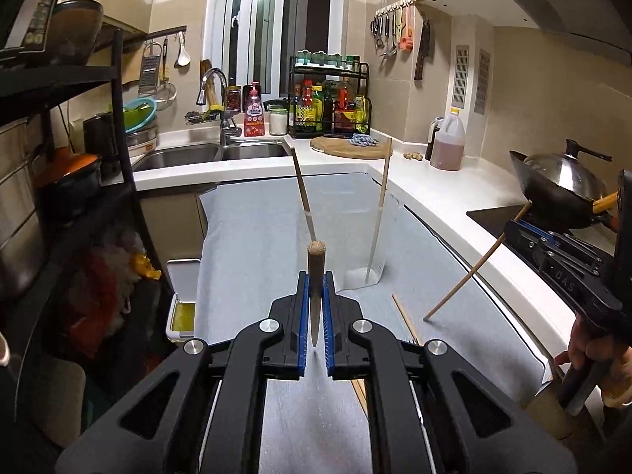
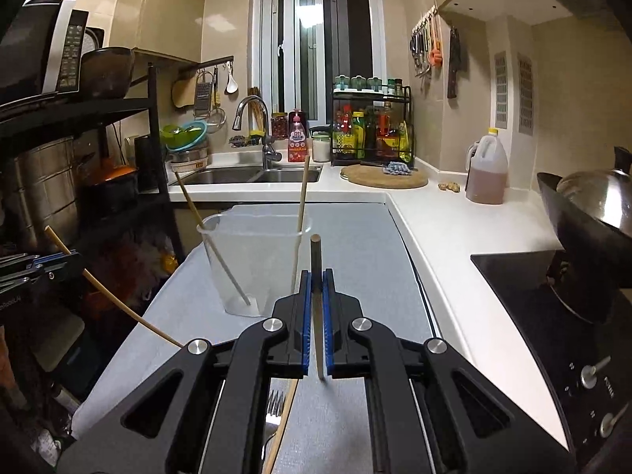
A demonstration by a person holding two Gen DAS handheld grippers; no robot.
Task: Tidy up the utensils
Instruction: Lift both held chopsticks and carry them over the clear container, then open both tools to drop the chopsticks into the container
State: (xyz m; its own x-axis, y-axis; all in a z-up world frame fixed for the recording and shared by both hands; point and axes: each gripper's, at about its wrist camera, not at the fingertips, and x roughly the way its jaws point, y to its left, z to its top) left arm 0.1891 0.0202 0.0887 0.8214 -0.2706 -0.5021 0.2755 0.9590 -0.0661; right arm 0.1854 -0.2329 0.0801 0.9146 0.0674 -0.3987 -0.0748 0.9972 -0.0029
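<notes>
On the grey tabletop, at 12 o'clock from both claws, stands a clear plastic cup that already holds two wooden chopsticks. The left claw is clenched on one more chopstick, held nearly upright. The right claw is clenched on another chopstick. At 6 o'clock a loose chopstick and a fork lie flat. I judge the task about half done: four pieces still need sorting.
</notes>
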